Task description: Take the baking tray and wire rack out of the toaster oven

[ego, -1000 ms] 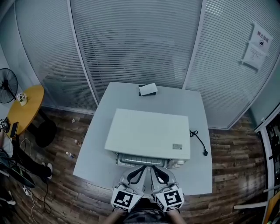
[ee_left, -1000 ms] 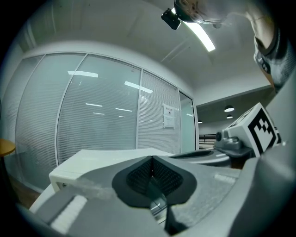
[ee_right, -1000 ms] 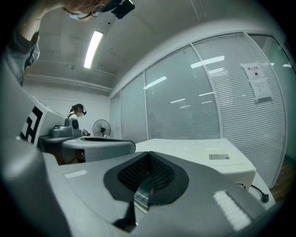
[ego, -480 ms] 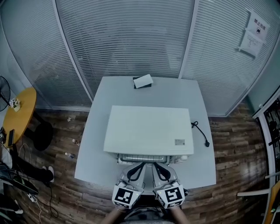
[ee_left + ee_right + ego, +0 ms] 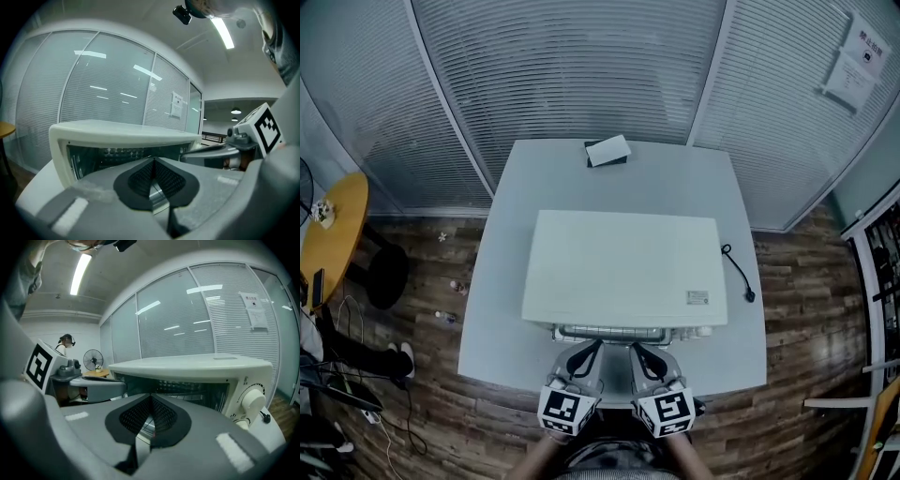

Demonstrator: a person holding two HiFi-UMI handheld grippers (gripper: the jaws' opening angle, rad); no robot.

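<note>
Left tongs (image 5: 153, 161) and right tongs (image 5: 150, 397) both closed, empty — side by side before toaster oven (image 5: 623, 267)

**Nothing legible from where I stood**

Two notice sheets (image 5: 855, 66) hung on the glass wall (image 5: 581, 75), their print too small for me to read. A small label (image 5: 697, 298) sat on the toaster oven (image 5: 623, 267) top, equally unreadable. The cubes (image 5: 569, 411) on my left tool (image 5: 589, 349) and right tool (image 5: 639, 351) bore black-and-white square markers, no letters.
</note>
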